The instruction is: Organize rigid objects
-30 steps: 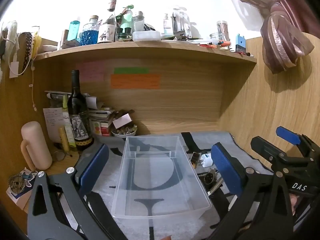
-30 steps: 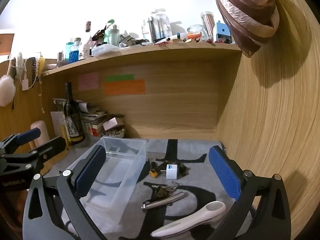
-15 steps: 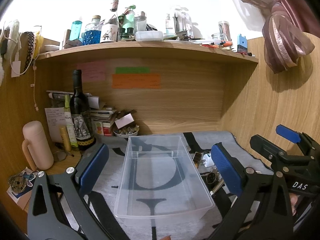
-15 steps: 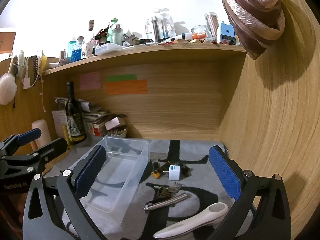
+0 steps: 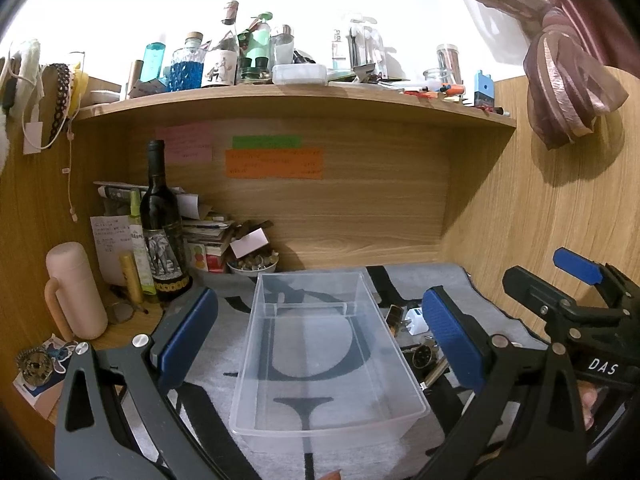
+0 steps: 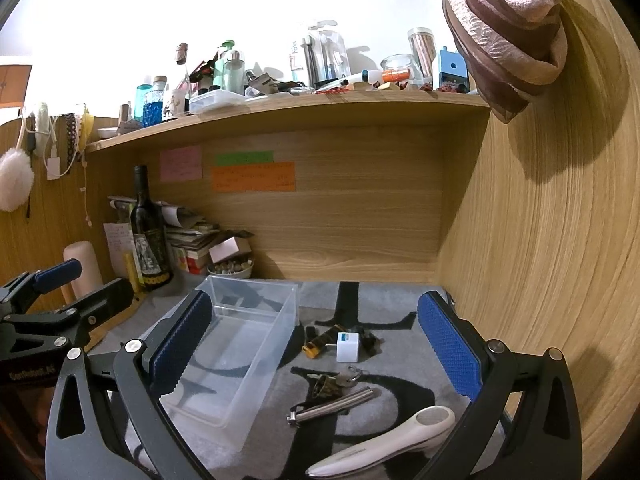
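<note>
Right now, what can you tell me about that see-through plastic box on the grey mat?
The clear plastic box is a rectangular, open-topped bin with thin, slightly milky walls and a rolled rim; it looks rigid and nothing is visible inside. It stands upright on the grey mat, whose dark lettering shows through its bottom. A narrow ledge crosses the inside near its far end. The keys, metal tool and white cube lie apart from it on its right. Neither open claw touches it.

Plastic bin (image 6: 236, 356) on the mat (image 6: 384, 308), left of a charger cube (image 6: 347, 346), keys (image 6: 334, 384) and metal tool (image 6: 332, 404). Nearest, right of the bin: handheld device (image 6: 384, 446). Behind, at far left: wine bottle (image 6: 147, 232).
</note>
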`<state>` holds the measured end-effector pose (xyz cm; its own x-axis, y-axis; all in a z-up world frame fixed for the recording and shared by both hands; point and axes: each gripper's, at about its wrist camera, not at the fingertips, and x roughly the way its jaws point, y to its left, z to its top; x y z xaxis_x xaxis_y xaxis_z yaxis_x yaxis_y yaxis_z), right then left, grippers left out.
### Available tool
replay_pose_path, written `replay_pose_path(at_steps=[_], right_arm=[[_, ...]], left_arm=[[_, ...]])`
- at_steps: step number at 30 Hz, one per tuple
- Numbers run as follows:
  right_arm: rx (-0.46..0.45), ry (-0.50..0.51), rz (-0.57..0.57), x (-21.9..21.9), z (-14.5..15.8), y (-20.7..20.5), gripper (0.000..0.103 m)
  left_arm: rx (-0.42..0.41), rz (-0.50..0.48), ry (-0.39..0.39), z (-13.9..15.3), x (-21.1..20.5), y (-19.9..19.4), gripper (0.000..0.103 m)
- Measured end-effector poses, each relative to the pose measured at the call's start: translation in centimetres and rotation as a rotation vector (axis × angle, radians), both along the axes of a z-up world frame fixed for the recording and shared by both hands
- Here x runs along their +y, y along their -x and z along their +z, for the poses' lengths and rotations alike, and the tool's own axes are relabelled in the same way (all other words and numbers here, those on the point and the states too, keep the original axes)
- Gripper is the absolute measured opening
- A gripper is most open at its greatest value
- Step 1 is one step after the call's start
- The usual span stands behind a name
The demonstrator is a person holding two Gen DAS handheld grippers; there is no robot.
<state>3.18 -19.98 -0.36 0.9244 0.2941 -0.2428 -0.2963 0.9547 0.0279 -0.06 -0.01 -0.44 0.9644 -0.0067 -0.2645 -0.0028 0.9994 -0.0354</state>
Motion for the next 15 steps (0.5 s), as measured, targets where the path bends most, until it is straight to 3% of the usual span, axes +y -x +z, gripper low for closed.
replay_pose_path(at_steps=[15], right_arm=[[-0.008,0.003,0.001,0.1,0.28,0.15,0.103]], left_arm=[[-0.008,-0.003,0.003,0.1,-0.33,0.3,0.103]])
